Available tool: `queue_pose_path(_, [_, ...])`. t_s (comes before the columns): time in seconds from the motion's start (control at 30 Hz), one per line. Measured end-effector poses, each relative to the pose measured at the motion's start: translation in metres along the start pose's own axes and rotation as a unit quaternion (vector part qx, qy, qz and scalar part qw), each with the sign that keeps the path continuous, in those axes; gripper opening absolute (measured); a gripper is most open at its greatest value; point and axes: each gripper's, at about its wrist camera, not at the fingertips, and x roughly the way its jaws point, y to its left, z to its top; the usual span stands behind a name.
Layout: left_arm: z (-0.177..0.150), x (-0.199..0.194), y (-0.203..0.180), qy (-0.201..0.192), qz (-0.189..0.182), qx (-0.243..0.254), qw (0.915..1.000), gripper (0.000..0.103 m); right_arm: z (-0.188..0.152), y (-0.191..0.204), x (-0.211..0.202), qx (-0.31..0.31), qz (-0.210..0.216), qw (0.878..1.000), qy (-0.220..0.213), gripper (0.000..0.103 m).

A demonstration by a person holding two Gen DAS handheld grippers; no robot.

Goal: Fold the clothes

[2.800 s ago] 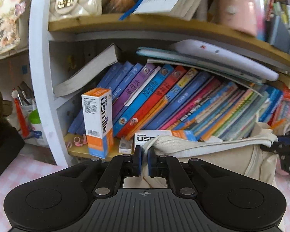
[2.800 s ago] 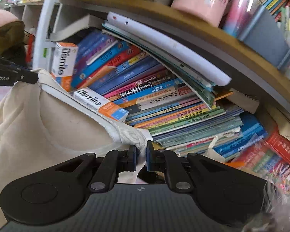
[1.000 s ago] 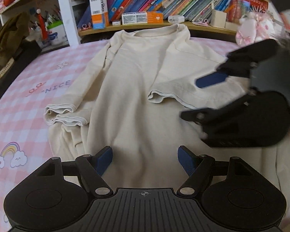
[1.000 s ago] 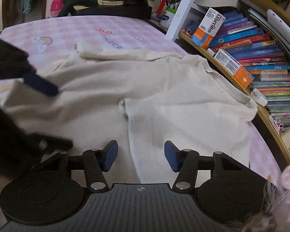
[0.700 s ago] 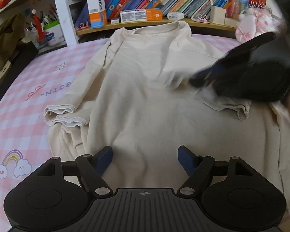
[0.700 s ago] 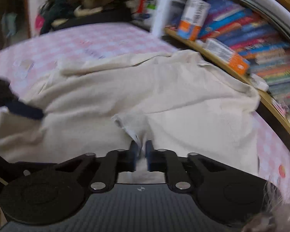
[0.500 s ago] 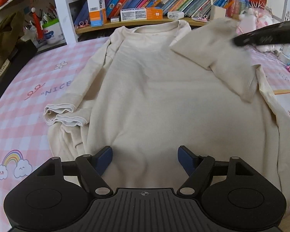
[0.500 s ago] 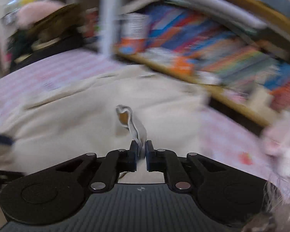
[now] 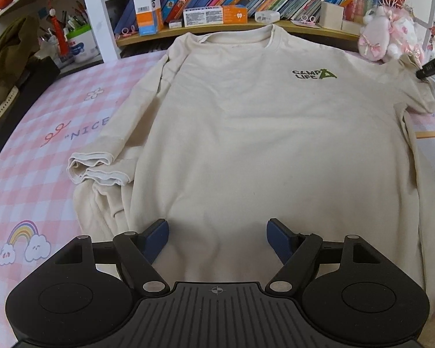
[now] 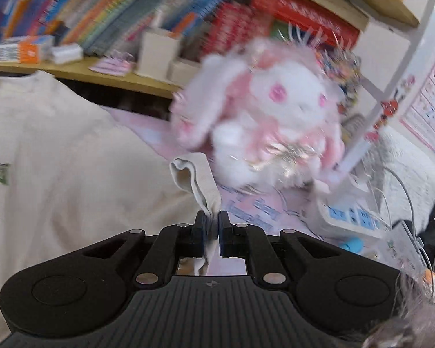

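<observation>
A cream T-shirt (image 9: 261, 133) with a green "CAMP LIFE" logo lies face up on the pink checked bed, collar towards the bookshelf. Its left sleeve (image 9: 98, 165) is bunched and folded beside the body. My left gripper (image 9: 217, 232) is open and empty over the shirt's lower hem. My right gripper (image 10: 211, 223) is shut on the cuff of the shirt's right sleeve (image 10: 194, 177) and holds it out to the right side; it also shows at the right edge of the left wrist view (image 9: 429, 68). The right wrist view is blurred by motion.
A bookshelf (image 9: 246, 26) full of books and boxes runs along the far edge of the bed. A pink and white plush rabbit (image 10: 269, 121) sits just beyond the held sleeve. A power strip (image 10: 353, 217) with cables lies to the right. Dark clothes (image 9: 11, 58) are piled at the far left.
My right gripper closed on the right sleeve, which lay folded over the chest, and pulled it out to the right, uncovering the logo. The left gripper stayed open over the hem.
</observation>
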Motion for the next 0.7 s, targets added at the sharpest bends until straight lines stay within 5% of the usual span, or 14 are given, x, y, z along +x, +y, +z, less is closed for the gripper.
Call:
queue_pose_path(0.27, [-0.005, -0.007, -0.008, 0.007, 0.01, -0.011, 0.9999, 0.077, -0.006, -0.003, 0.026, 0.002, -0.007, 0.999, 0.045, 0.008])
queue_pose_path(0.4, [-0.01, -0.016, -0.016, 0.005, 0.011, -0.018, 0.9998, 0.077, -0.008, -0.004, 0.018, -0.004, -0.001, 1.0, 0.027, 0.041])
queue_pose_path(0.43, [-0.011, -0.018, -0.017, 0.003, 0.012, -0.02, 0.9997, 0.077, -0.009, -0.005, 0.011, -0.002, 0.002, 1.0, 0.015, 0.042])
queue_pose_path(0.7, [-0.013, -0.042, -0.025, -0.036, 0.035, -0.041, 0.9979, 0.077, -0.041, 0.02, -0.072, -0.005, 0.113, 0.993, -0.043, 0.05])
